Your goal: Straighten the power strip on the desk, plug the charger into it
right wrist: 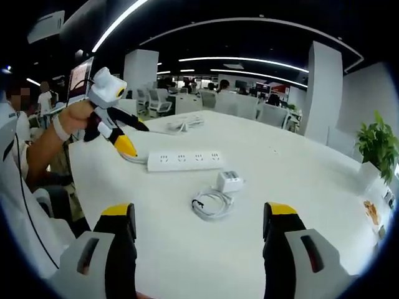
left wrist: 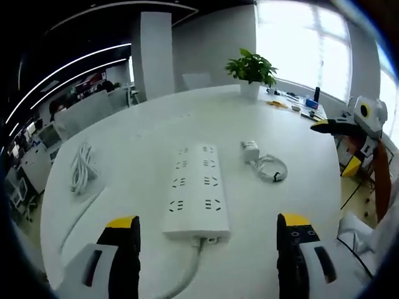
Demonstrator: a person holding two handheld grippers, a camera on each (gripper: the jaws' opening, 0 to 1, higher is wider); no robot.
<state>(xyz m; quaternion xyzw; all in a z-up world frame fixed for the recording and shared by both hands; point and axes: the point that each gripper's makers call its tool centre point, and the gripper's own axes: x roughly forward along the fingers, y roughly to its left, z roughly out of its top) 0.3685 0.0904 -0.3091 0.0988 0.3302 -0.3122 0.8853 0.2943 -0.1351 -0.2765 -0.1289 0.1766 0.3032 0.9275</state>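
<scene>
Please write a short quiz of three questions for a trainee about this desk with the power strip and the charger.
1. True or false: the charger is already plugged into the power strip.
2. What lies coiled beside the charger? A) its white cable B) a black belt C) a metal chain
3. Fill in: both the left gripper and the right gripper have their jaws ____.

Key: 1 false, the charger lies on the desk apart from the strip; 2 A; 3 open.

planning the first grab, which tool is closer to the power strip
Left. The left tool hangs open right over the cord end of the power strip. The right tool sits back beyond the charger.
</scene>
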